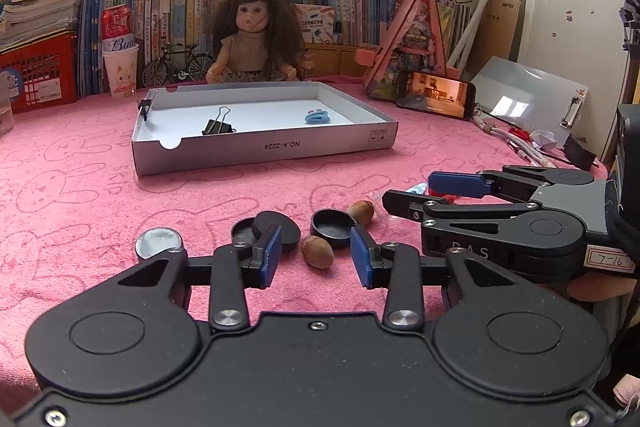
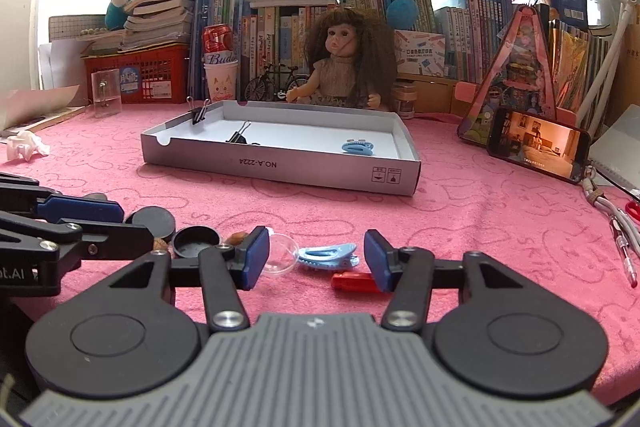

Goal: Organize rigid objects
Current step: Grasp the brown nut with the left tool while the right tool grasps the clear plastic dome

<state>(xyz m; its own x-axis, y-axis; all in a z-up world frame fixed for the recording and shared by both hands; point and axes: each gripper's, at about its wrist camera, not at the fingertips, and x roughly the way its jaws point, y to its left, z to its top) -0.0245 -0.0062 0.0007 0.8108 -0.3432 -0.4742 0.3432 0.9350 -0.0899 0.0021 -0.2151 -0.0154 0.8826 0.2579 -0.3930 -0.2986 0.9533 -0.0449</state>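
left tongs (image 1: pixel 316 259) stand apart around a brown nut (image 1: pixel 317 251) on the counter (image 1: pixel 80 195); right tongs (image 2: pixel 316 259) stand apart around a blue hair clip (image 2: pixel 328 254).

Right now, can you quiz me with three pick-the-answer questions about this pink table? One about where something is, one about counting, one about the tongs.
1. Where is the doll?
A. behind the tray
B. inside the tray
C. under the table

2. How many black binder clips are at the tray?
A. none
B. two
C. five

3. What are the right tongs doing?
A. squeezing a book
B. lifting the tray
C. open around the blue hair clip

Answers:
1 A, she sits past its far wall.
2 B, one clip lies inside and one clip is on the rim.
3 C, neither pad touches it.
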